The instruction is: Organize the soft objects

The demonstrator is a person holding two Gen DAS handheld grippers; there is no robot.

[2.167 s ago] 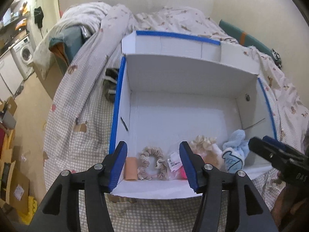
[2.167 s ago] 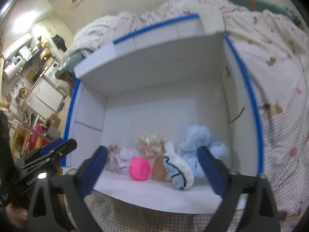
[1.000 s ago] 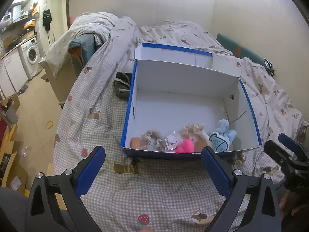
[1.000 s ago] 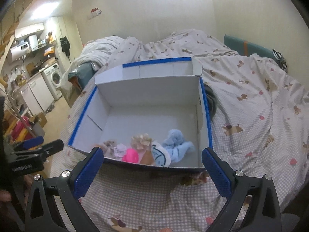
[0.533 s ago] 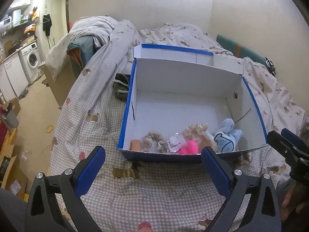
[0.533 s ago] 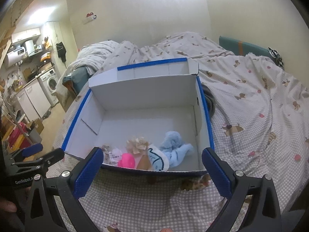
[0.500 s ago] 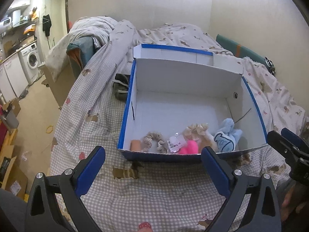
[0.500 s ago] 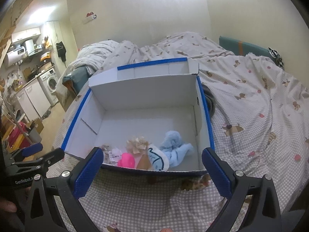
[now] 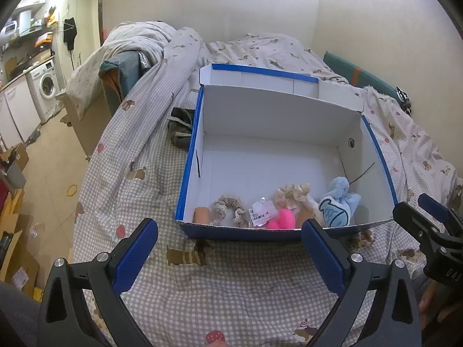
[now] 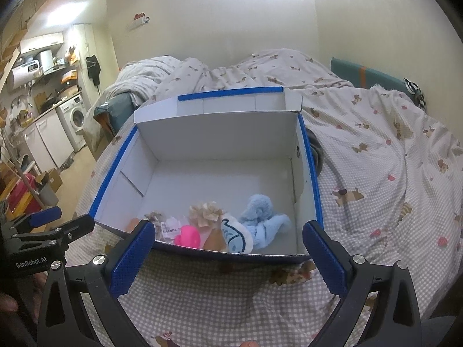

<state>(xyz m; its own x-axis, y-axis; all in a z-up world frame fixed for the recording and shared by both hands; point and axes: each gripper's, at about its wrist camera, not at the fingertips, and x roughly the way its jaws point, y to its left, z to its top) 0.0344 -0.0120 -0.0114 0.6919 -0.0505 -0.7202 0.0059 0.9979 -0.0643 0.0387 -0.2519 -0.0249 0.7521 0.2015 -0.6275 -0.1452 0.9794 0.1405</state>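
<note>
Soft toys [image 9: 338, 205] along box [image 9: 277, 121] front.

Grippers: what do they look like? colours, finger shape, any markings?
Both match. The left gripper and the right gripper each have a black plastic frame with triangular cut-outs and silver screws, and two flat fingers faced with blue dotted pads. Seen from the right wrist view, the left one's body carries white "GenRobot.AI" lettering. No cables show. The holder's skin shows only at the frame edges.
</note>
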